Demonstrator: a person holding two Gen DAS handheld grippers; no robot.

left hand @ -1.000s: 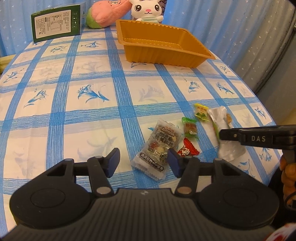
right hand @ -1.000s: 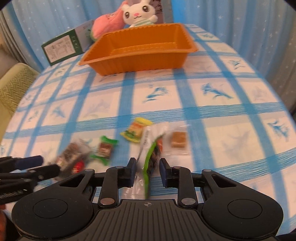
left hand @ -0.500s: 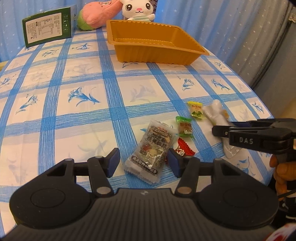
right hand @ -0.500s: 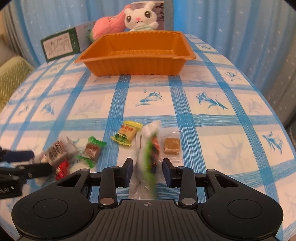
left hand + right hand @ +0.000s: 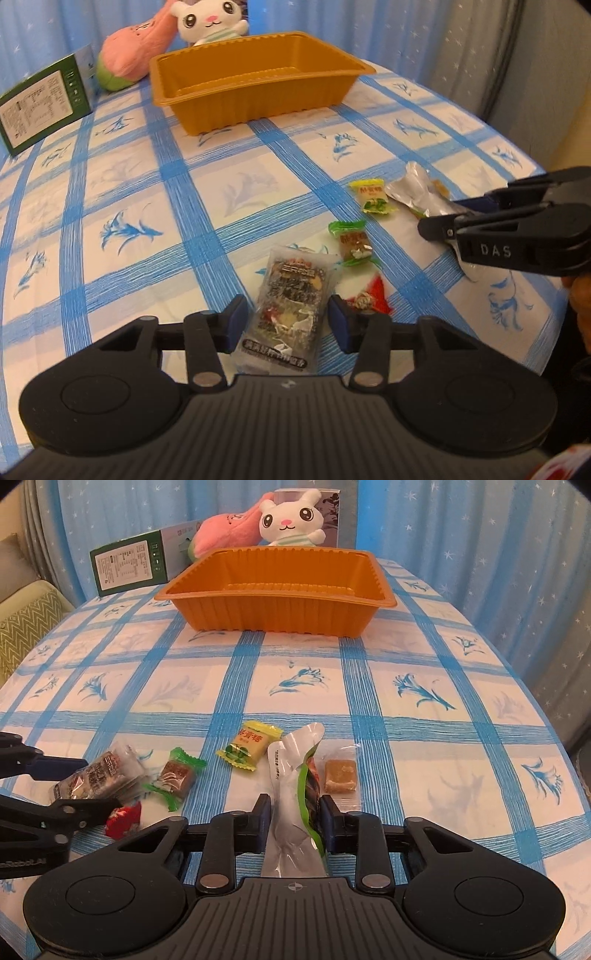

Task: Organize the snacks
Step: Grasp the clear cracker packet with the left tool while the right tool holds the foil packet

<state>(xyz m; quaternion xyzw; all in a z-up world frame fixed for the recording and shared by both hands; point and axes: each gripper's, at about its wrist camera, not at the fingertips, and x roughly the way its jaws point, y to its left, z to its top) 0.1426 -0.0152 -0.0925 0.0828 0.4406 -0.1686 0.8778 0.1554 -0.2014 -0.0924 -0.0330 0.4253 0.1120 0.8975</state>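
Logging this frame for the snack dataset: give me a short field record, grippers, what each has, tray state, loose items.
left gripper: open, fingers either side of the grey packet, packet on the cloth
right gripper: shut on the white-green pouch
tray: orange, nothing seen inside, far end of table
loose snacks: yellow candy, green candy, red candy, brown cube
background: green box, plush rabbit, pink plush
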